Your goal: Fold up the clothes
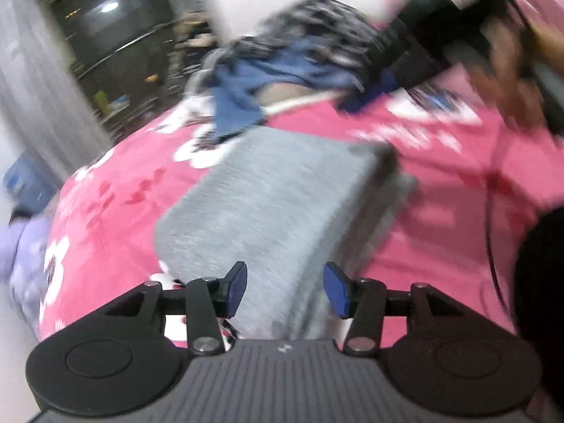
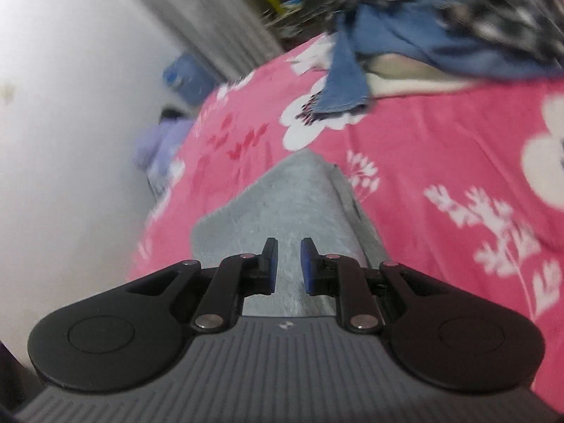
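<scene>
grey garment folded on the pink sheet, both claws off it

left wrist view: your left gripper [image 1: 285,287] sits at the bottom centre of the frame, its two blue pads [image 1: 336,289] well apart with nothing between them. the folded grey garment [image 1: 268,204] fills the middle of the frame, lying flat on the pink sheet [image 1: 440,204] with its near end running under the gap between the pads; the pads do not press on it. a second layer of the same grey shows along its right edge. above it, in the upper middle, a heap of clothes [image 1: 282,67] lies on the sheet: blue denim with a black-and-white patterned piece on top. in the upper right your right gripper [image 1: 412,53] shows as a dark blurred shape with a hand [image 1: 507,74] behind it; from here you cannot tell how its jaws stand. the whole frame is smeared by motion.

right wrist view: your right gripper [image 2: 289,264] sits at the bottom centre, its pads [image 2: 308,264] close to each other but with a narrow gap, and nothing is caught in it. the grey garment [image 2: 292,197] lies in the middle of the frame, narrowing toward the top. the pink sheet [image 2: 440,148] fills the right side. the clothes heap [image 2: 440,35] lies in the upper right, a denim leg hanging down toward the centre. a white wall [image 2: 70,123] takes the left side.
</scene>
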The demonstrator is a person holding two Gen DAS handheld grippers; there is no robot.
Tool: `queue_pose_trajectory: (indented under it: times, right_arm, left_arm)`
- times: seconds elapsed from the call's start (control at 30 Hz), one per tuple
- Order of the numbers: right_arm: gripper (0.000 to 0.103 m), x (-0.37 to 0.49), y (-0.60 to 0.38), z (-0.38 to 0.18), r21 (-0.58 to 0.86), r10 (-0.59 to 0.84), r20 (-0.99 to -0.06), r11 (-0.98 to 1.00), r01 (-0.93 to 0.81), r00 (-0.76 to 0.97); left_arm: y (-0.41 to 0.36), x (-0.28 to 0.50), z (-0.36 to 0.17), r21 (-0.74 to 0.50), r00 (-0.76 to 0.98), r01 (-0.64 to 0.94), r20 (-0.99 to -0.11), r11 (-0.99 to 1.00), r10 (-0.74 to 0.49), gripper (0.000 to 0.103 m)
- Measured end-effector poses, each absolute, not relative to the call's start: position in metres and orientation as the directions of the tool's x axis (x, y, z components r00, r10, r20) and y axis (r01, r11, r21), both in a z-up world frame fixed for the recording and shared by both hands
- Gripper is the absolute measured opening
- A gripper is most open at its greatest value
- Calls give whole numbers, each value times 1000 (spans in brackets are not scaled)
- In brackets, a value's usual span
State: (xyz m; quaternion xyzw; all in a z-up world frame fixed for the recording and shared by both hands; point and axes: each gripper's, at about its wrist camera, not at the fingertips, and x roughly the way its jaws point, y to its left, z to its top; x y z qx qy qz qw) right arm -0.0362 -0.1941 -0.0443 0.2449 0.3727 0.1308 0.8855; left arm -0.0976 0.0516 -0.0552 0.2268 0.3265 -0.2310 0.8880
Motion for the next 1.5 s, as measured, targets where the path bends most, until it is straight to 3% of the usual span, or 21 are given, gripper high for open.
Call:
queue_pose_trajectory:
  times: [0.13,0.2,0.3,0.47,0.53,0.63,0.7,0.83,0.93,1.07,1.27,1.4,1.5]
  right_arm:
    - [11,-21,-171,-77,310,278,-758,949,-50,590]
    - [10,-19,-174,-102,275,242,-800,961,-23,549]
    - [8,-23,-184,-108,293,256,-805,956,-17,535]
    - [9,-26,-180,-88,234,221,-802,971,-48,555]
    - [10,-31,-180,-67,227,212,-760,972,-55,615]
    - [11,-29,-175,-49,258,256,-703,961,-98,664]
    - [11,-25,-170,-52,244,266,-697,961,-129,666]
    - [11,-9,-170,-99,244,275,-766,961,-133,581]
    - [12,-13,-181,-86,309,300,-741,947,-91,600]
    - [13,-40,-185,-57,456,419,-643,882,-119,641]
    - [14,-51,-171,-94,768,684,-562,641,-16,465]
    - [14,-42,-158,-124,823,740,-546,561,86,392]
    - [14,-37,-149,-128,817,742,-557,570,88,372]
  left_arm:
    - [38,-78,-78,206,668,517,-704,831,-241,34]
    - [30,-77,-98,222,648,530,-728,819,-222,28]
    - [23,-86,-113,267,658,553,-720,789,-218,19]
    - [29,-81,-113,226,635,570,-731,790,-249,19]
    - [32,-79,-114,199,626,570,-733,797,-265,19]
    - [42,-72,-112,118,597,566,-742,816,-307,21]
    - [58,-61,-106,-1,552,537,-756,843,-352,29]
    - [99,-40,-97,-253,491,416,-746,874,-449,29]
    - [118,-42,-88,-295,506,379,-728,877,-463,29]
    - [103,-70,-75,-120,531,510,-736,852,-421,36]
    - [54,-110,-88,210,561,693,-757,689,-334,41]
    - [36,-118,-107,384,630,682,-741,623,-233,39]
    - [32,-118,-110,427,665,649,-720,630,-197,33]
